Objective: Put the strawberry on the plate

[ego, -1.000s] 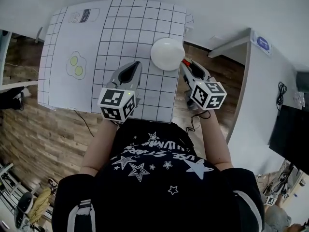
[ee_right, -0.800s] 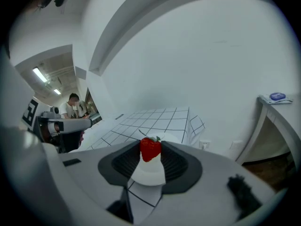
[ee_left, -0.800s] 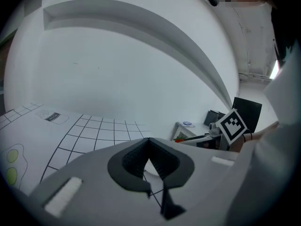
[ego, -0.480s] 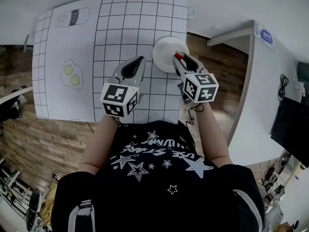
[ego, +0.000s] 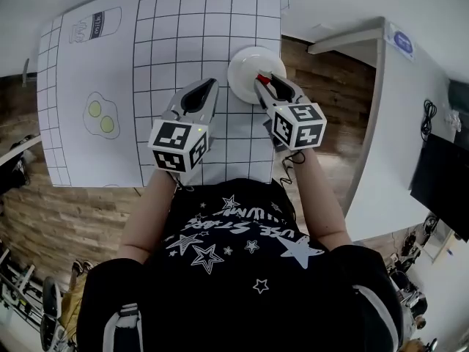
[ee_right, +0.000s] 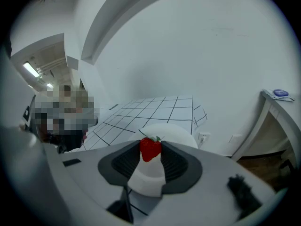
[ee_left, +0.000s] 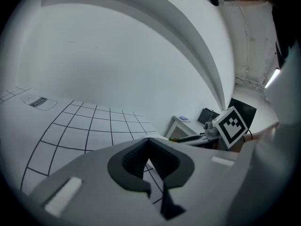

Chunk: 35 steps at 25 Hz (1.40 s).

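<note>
A large white mat with a black grid [ego: 205, 42] covers the table top, its squares filling the right part and a plain strip running down the left. On that strip, at the far left corner, a printed milk carton drawing [ego: 97, 24] carries a label that seems to read "MILK"; nearer on the same strip is a fried eggs drawing [ego: 100, 116] with two yellow-green yolks. Right of the mat, across a strip of wooden floor [ego: 330, 86], stands a white side table [ego: 410, 101] with a round blue sticker [ego: 401, 41] whose print is too small to read.

A round white plate [ego: 245, 64] sits on the mat's right edge. The left gripper [ego: 209, 85], grey with dark pads, is held over the grid just left of the plate; its jaws meet at the tips with nothing between them [ee_left: 148, 140]. The right gripper [ego: 264, 83] reaches over the plate's near right part, its jaws clamped on a small red strawberry [ee_right: 150, 149] with green leaves, held above the plate [ee_right: 176, 132]; whether it touches the plate cannot be told.
</note>
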Tool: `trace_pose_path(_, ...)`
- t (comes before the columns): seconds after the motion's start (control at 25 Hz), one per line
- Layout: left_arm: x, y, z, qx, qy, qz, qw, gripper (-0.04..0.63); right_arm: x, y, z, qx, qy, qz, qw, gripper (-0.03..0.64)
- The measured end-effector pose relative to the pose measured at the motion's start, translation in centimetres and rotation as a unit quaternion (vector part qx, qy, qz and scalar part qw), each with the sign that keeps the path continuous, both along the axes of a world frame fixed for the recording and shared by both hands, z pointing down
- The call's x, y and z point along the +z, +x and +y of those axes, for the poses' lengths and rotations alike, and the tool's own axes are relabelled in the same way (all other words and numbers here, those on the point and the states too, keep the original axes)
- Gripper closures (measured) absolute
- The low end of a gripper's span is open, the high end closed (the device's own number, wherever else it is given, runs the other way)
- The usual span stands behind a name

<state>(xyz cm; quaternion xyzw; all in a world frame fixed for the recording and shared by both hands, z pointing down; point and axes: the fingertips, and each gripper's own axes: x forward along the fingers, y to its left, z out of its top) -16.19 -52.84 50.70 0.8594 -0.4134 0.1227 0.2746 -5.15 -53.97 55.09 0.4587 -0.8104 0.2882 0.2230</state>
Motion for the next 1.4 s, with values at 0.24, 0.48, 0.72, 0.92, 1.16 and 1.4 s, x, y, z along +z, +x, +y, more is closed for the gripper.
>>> trace_pose_path(0.24, 0.5, -0.3, 0.0, 0.006, -0.006, -0.001, 1.0000, 0.588, 0.8, -0.5, 0.1, -0.006, -0.016, 0.008, 1.000, 0.472)
trace_pose_path(0.48, 0.9, -1.0, 0.1, -0.003, -0.014, 0.007, 0.9999, 0.588, 1.0, -0.8, -0.1, -0.007, -0.013, 0.022, 1.000, 0.472)
trace_pose_path(0.72, 0.9, -1.8, 0.3, -0.013, -0.020, 0.006, 0.9997, 0.588, 0.7, -1.2, -0.1, -0.011, -0.016, 0.017, 1.000, 0.472)
trace_pose_path(0.92, 0.9, -2.2, 0.7, -0.021, -0.021, 0.005, 0.9996, 0.588, 0.5, -1.0, 0.0, -0.008, -0.013, 0.012, 1.000, 0.472)
trace_pose_path(1.16, 0.3, -1.9, 1.6, -0.025, -0.013, -0.001, 0.9996, 0.588, -0.6, -0.6, 0.4, -0.007, 0.007, 0.005, 1.000, 0.472)
trace_pose_path(1.4, -0.8, -0.1, 3.1, -0.022, 0.000, -0.006, 0.9997, 0.588, -2.7, 1.0, 1.3, 0.004, 0.044, -0.033, 0.998, 0.472)
